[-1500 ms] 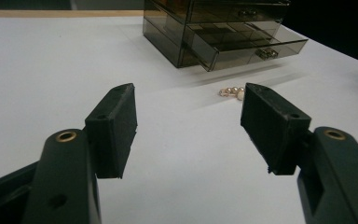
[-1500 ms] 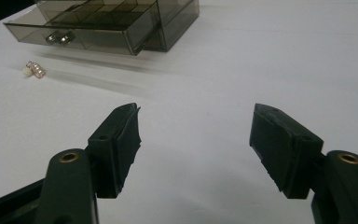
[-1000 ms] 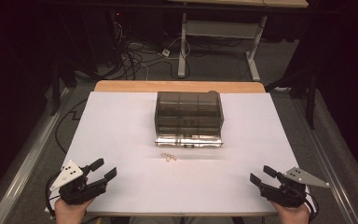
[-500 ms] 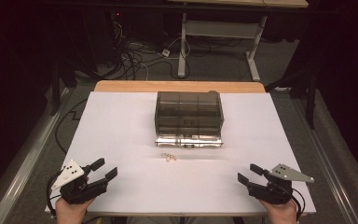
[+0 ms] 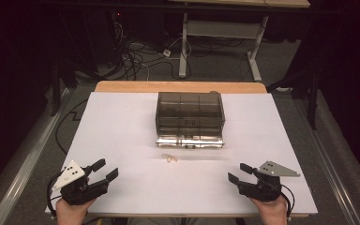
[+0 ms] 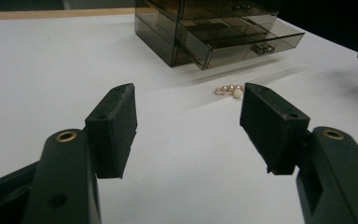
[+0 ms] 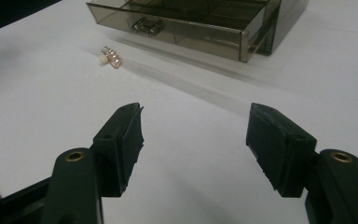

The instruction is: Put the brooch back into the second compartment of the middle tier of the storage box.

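Two grippers on the counter (image 5: 122, 122), both unclenched with nothing between the jaws: left gripper (image 5: 104, 169) parked at the near left corner, right gripper (image 5: 238, 172) at the near right; its jaws have just been closing a little, no thing between them.

Target looks like the small gold earring (image 5: 169, 158) with a pearl end, lying loose on the white top just in front of the smoky plastic drawer box (image 5: 190, 110), whose bottom drawer (image 5: 190, 141) is pulled out.

Step in hand, my read: reach for the earring. Come in low, jaws straddling it, narrow the gap before contact, pinch across the short side. It's tiny and flat, so it's likely to skid or flip if nudged.

Left gripper view shows the earring (image 6: 230, 90) half behind its own jaw tip and the drawer handle (image 6: 261, 48). Right gripper view shows the earring (image 7: 110, 56) clear and unobstructed, pearl end toward the camera; high view gives only a speck.
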`<state>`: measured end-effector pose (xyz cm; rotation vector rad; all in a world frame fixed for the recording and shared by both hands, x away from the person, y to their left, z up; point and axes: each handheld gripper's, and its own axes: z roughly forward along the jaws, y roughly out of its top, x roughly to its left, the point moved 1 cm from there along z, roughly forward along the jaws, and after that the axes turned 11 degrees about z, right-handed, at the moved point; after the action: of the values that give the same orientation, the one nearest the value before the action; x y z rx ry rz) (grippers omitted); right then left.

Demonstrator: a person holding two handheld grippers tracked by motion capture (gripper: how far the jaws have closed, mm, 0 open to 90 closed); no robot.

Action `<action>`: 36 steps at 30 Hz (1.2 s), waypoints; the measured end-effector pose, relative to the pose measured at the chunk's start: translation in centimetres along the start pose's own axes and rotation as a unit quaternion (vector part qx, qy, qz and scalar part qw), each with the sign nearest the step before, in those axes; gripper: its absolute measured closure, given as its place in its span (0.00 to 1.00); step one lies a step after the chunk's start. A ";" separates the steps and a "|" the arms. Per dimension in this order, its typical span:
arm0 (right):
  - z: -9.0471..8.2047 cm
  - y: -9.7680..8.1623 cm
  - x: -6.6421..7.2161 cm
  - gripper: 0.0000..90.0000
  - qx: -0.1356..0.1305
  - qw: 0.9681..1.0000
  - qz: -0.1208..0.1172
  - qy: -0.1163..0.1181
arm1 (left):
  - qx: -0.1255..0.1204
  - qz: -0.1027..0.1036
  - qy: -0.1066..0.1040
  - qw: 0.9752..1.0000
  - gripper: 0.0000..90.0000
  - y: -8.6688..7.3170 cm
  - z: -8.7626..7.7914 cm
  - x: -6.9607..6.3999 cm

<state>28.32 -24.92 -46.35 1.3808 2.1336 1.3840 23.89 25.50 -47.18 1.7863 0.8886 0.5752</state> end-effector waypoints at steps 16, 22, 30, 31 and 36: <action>2.7 1.1 2.0 0.46 0.037 0.999 -0.009 0.022 | 0.001 0.001 -0.002 1.000 0.39 0.0 0.1 0.0; 3.6 1.5 3.0 0.47 0.045 0.998 -0.005 0.037 | -0.002 -0.001 -0.002 1.000 0.39 0.0 0.0 0.1; 5.6 2.3 5.0 0.53 0.095 0.993 -0.037 0.053 | -0.002 0.002 -0.001 1.000 0.39 0.0 0.0 0.0; 5.8 2.4 5.2 0.54 0.098 0.993 -0.043 0.054 | -0.004 0.001 0.000 1.000 0.39 -0.1 -0.1 0.0; 6.9 2.8 6.0 0.57 0.114 0.990 -0.064 0.057 | -0.003 0.000 0.000 1.000 0.39 0.0 0.0 0.0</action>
<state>31.19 -15.78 -46.05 1.2411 2.4730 1.2302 23.88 25.53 -47.22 1.7804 0.8861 0.5761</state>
